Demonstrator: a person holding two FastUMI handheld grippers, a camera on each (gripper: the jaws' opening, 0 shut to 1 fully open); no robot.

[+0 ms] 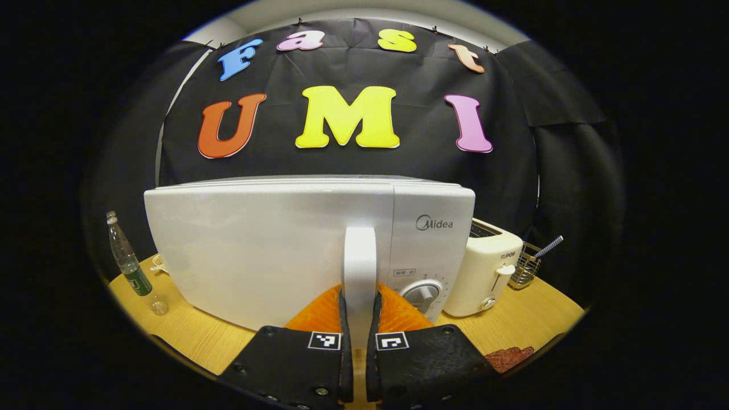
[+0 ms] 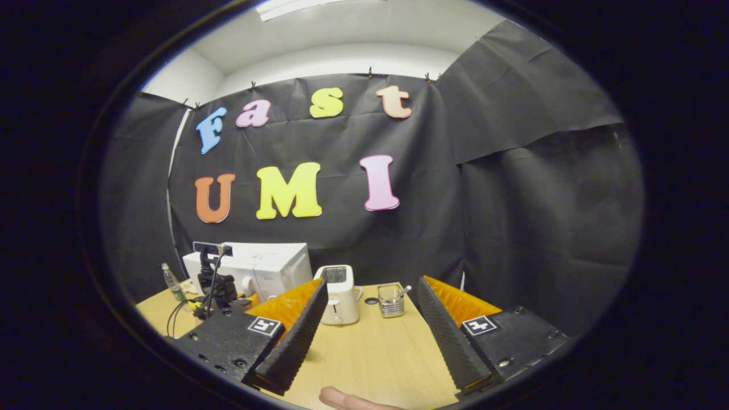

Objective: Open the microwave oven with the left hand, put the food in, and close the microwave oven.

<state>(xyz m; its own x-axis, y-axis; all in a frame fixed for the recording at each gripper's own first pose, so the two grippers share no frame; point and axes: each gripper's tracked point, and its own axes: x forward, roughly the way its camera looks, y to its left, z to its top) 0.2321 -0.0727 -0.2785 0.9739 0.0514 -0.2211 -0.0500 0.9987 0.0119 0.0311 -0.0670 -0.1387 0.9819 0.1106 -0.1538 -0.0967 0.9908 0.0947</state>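
Microwave (image 1: pixel 273 250) door handle (image 1: pixel 360 273) sits pinched between the left gripper's (image 1: pixel 360 336) jaws, ready for pulling open, while the right gripper's (image 2: pixel 370 330) jaws wait wide above the counter (image 2: pixel 370 353).

Right tool (image 2: pixel 370 336) agape, perhaps above table (image 2: pixel 370 353).

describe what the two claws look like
The left claw and right claw each have two wedge-shaped fingers with ribbed inner faces, screw-fastened bases, and a square black-and-white marker on each finger.
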